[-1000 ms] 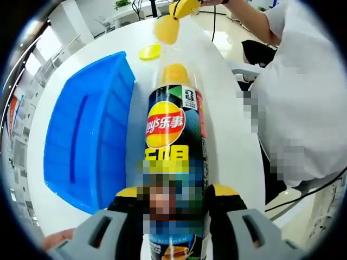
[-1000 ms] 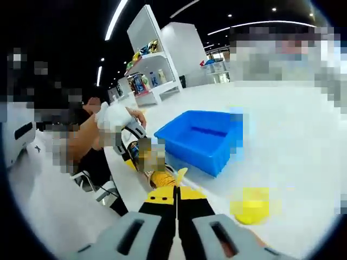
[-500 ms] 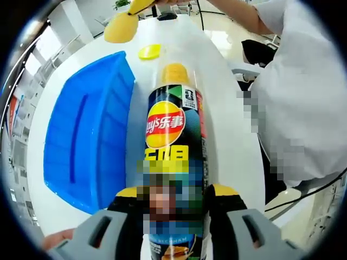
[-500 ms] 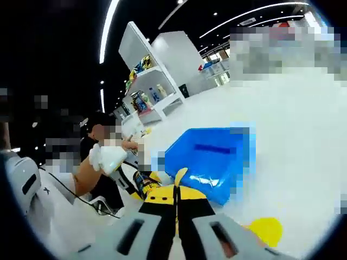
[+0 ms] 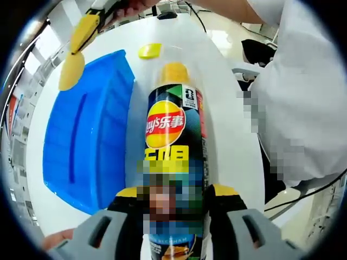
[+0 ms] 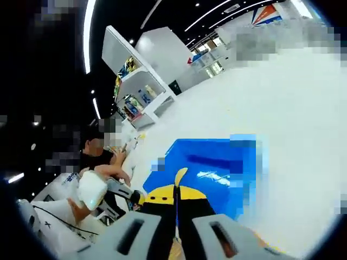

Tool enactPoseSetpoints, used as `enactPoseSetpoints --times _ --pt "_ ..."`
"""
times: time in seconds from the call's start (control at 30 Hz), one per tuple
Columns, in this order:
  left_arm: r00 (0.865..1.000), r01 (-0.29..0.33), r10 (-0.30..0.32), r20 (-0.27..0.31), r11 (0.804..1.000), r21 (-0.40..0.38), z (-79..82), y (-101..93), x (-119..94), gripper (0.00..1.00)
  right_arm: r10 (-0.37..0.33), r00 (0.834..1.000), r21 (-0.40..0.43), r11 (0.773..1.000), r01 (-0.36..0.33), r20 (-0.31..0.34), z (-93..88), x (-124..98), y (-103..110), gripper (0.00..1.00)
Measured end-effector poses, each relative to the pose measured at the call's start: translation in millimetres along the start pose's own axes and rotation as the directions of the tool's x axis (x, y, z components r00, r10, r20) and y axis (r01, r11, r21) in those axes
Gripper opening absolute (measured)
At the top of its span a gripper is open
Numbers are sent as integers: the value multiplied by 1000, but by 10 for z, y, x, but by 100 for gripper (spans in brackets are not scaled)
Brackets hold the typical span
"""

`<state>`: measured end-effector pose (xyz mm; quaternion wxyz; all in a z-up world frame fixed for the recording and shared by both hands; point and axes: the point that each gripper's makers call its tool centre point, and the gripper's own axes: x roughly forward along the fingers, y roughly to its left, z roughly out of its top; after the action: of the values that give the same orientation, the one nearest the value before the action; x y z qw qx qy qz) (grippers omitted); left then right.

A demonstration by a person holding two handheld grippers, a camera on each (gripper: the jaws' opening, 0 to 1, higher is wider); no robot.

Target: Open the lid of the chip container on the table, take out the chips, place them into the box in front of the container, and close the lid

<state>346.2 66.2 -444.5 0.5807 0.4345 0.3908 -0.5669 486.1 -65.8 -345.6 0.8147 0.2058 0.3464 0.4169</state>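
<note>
While lying on white table [image 5: 227, 81], chip container [image 5: 174, 141] clamped at lower body between left gripper [image 5: 173, 208] jaws, open mouth showing chips [image 5: 174, 71] inside. Yellow lid [image 5: 149, 51] off, flat on table beyond mouth. Blue box [image 5: 89, 135] just beside container. Right gripper [image 6: 177, 187] jaws pinched together on single chip [image 5: 71, 70], held above blue box [image 6: 209, 168] far rim.

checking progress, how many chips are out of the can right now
1: a single chip pinched in the right gripper, hanging over the blue box. More sit inside the open chip can; the box floor looks bare, though some could be hidden.
</note>
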Motion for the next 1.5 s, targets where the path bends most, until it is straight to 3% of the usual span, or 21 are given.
enactPoseSetpoints --times 0.07,0.17,0.33,0.5,0.9,0.93,1.4,1.5 --pt "1000 1 -1 -3 1000 1 -1 -1 2 47 -6 1000 34 999 6 -1 6 90 -17 1" --pt "1000 4 -4 -7 1000 3 -1 -3 7 47 -79 996 28 996 80 -37 -37 238 -111 1" --pt "1000 1 -1 -6 1000 3 -3 -5 7 47 -85 992 -23 996 83 -97 -122 458 -16 1" --pt "1000 -6 6 1 1000 4 -3 -9 5 47 -124 982 -6 992 124 -143 -150 617 -146 1" --pt "1000 -1 1 0 1000 3 -3 -10 6 47 -191 964 -43 982 186 -185 -226 703 -259 1" --pt "1000 -1 1 -1 1000 4 -4 -10 7 47 -220 959 -94 974 206 -180 -225 697 -296 1" --pt "1000 2 -2 -7 1000 3 -6 -18 7 47 -225 953 -111 972 206 -203 -306 777 -263 1" --pt "1000 5 -5 -9 1000 3 -7 -17 7 47 -250 945 -161 963 218 -210 -329 763 -271 2"
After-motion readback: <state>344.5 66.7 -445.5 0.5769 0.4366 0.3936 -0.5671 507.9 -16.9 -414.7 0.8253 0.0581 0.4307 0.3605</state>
